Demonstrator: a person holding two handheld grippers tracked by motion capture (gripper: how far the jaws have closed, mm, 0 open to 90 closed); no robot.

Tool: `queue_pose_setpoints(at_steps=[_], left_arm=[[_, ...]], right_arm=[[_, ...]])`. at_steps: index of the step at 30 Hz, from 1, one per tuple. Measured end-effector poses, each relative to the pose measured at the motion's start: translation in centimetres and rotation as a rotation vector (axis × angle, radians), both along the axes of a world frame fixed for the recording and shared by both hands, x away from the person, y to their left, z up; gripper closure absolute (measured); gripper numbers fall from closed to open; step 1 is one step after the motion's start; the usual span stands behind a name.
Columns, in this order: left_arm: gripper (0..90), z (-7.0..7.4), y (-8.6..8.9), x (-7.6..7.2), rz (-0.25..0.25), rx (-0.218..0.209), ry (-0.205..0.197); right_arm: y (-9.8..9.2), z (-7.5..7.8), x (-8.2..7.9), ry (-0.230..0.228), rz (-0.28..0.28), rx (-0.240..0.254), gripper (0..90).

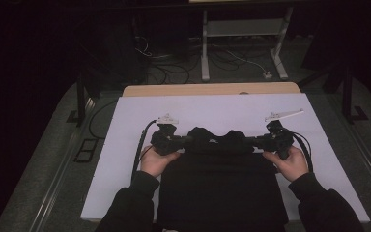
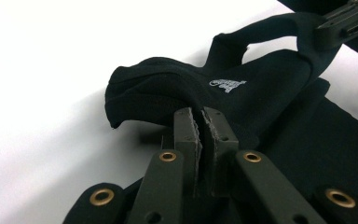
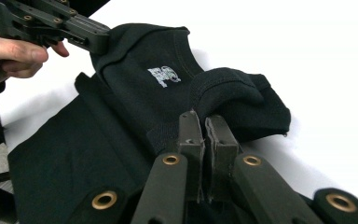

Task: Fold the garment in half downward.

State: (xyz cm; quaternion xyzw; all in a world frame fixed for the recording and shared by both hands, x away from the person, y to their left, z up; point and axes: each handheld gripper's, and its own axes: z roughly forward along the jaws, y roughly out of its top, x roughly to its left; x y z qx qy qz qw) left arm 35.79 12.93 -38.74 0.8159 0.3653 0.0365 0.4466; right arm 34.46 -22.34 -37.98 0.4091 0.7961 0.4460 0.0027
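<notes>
A black garment [image 1: 222, 188] lies on the white table cover [image 1: 222, 108], its lower part flat and reaching the near edge. Its top edge is lifted and folded back between the two hands. My left gripper [image 1: 186, 140] is shut on the garment's left shoulder; in the left gripper view the jaws [image 2: 203, 119] pinch the black cloth [image 2: 168, 84] near a small white label [image 2: 227, 84]. My right gripper [image 1: 257, 141] is shut on the right shoulder; its jaws [image 3: 203, 123] clamp the ribbed edge [image 3: 228, 88] beside the label [image 3: 164, 75]. The other gripper [image 3: 95, 39] shows far off, holding the opposite corner.
The white cover sits on a wooden table [image 1: 212, 89]. Beyond it stand a white frame leg [image 1: 205, 43], loose cables [image 1: 164, 67] on the dark floor, and a black stand [image 1: 81, 99] at the left. Bare white cover lies ahead of the garment.
</notes>
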Motion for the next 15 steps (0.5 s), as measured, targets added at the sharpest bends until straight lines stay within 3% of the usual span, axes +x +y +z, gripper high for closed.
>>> queue_pose_setpoints(at_steps=[15], left_arm=[[83.7, 0.4, 0.5, -1.9, -0.004, -0.012, 0.001]], right_arm=[[0.2, 0.3, -2.0, -0.012, 0.026, -0.004, 85.3]])
